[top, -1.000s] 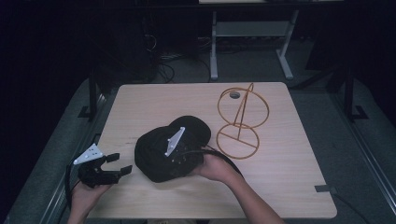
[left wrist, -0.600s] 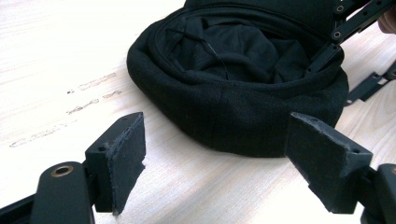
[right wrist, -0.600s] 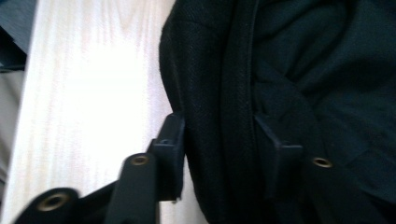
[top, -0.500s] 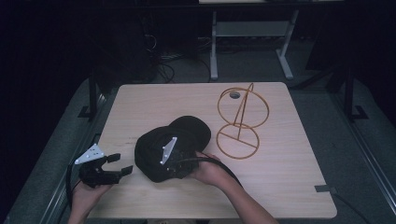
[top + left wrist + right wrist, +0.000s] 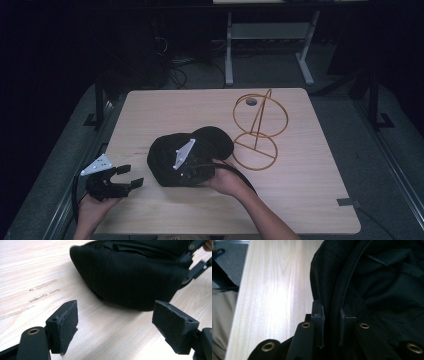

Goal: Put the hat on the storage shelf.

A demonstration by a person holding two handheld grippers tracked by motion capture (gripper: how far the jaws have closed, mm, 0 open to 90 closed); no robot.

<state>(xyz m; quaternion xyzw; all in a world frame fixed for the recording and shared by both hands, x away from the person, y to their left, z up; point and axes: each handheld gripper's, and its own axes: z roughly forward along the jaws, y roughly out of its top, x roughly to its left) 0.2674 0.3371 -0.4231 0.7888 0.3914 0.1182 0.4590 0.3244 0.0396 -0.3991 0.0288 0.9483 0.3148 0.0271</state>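
1. Left gripper (image 5: 131, 176) sits at the near left table (image 5: 310, 165) edge, jaws spread wide, rough pads (image 5: 67, 322) bare, just short of the cap.
2. Right gripper (image 5: 331, 326) pinches the black cap (image 5: 170, 155) by its rim; fabric buries its tips.
3. Cap's soft ribbed cloth lies mid-table, brim away.
4. Beyond, a gold wire stand (image 5: 257, 130), two hoops, stands upright.

A black fabric cap (image 5: 172, 159) lies mid-tabletop (image 5: 310, 180). A gold wire hoop stand (image 5: 258, 131) sits just right of it. The left tongs (image 5: 131, 176) are at its left.
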